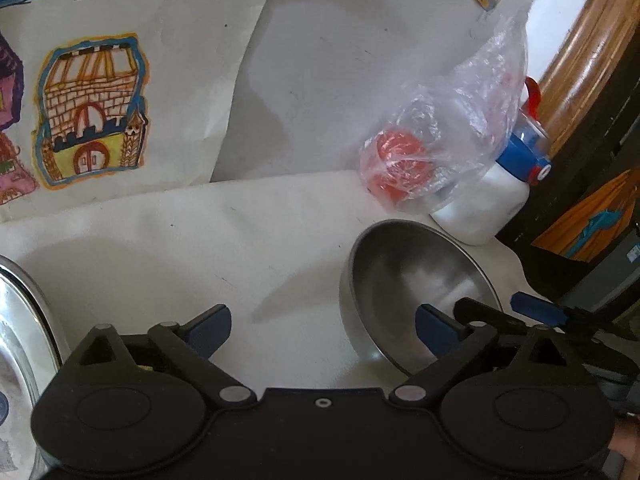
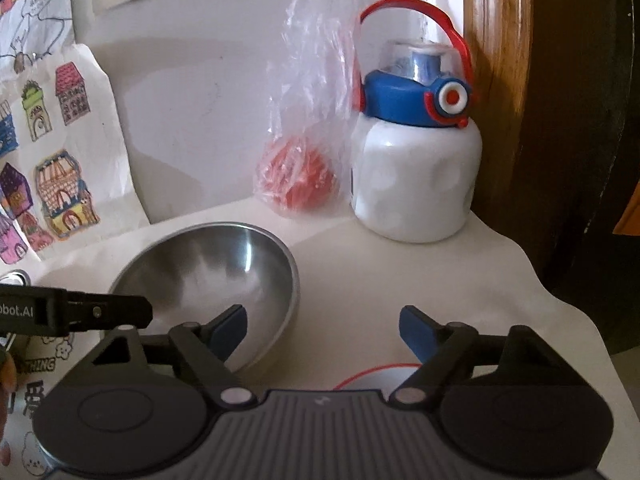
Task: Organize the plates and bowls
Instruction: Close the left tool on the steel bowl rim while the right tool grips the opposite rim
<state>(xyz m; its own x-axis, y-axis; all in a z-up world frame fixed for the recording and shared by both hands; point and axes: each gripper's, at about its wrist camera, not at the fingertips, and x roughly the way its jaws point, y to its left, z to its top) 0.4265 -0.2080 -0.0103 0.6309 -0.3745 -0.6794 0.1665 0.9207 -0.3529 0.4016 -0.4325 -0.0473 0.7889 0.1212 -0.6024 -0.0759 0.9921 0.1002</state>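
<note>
A bare steel bowl stands on the white tabletop, seen in both views. My left gripper is open; its right finger reaches over the bowl's hollow, so the bowl's left wall lies between the jaws with no pad pressing on it. My right gripper is open too, straddling the bowl's right wall with its left finger above the inside. A finger of the left gripper shows at the bowl's left edge. A shiny steel plate lies at the far left, partly cut off.
A white bottle with a blue cap and red handle stands behind the bowl, beside a clear plastic bag holding something red. Drawings of houses lean against the wall. A thin red arc shows under the right gripper. The table edge curves on the right.
</note>
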